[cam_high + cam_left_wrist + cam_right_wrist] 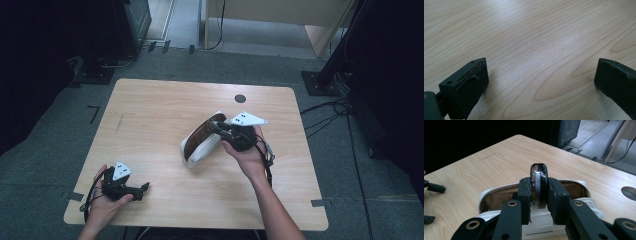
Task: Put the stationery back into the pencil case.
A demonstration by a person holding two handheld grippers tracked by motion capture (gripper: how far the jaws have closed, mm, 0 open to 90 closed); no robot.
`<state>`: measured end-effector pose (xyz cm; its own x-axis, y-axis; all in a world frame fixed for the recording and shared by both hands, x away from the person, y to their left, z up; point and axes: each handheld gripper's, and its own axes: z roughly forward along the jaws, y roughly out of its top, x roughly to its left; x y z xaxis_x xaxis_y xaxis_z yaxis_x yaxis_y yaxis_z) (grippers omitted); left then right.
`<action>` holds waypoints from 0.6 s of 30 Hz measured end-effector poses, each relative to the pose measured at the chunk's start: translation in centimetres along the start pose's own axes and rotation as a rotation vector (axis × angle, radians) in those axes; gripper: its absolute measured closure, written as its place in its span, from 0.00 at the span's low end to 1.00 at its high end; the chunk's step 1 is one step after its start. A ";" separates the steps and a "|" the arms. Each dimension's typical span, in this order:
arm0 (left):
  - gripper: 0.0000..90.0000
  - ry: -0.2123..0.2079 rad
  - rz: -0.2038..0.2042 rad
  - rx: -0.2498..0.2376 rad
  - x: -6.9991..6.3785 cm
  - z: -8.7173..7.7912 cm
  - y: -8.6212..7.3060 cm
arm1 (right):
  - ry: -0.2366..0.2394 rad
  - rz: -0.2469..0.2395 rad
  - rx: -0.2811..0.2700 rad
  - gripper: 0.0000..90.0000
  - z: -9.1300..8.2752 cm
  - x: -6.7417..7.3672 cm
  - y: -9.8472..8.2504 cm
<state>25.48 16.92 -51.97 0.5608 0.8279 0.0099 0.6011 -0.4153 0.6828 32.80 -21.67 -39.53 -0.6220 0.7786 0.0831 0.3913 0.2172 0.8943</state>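
Right gripper (539,203) clamped on a dark rounded object (538,183) just above the open white case (200,142), mid-table (150,100), toward right edge. Left gripper (135,190) open, idle near front-left corner. Likely next: lowering into case, releasing.

I count one wooden table (150,120) with one dark round hole (240,98) toward two o'clock. One white pouch (202,146) lies open at centre. One dark rounded object (538,182) sits between my right jaws
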 end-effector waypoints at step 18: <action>0.00 -0.001 0.000 0.002 0.0 0.0 0.0 | -0.012 0.002 0.013 0.81 2.0 0.2 -0.3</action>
<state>25.47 16.93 -51.96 0.5611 0.8277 0.0090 0.6023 -0.4157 0.6815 33.89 -20.39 -40.63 -0.6130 0.7861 0.0795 0.4013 0.2231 0.8884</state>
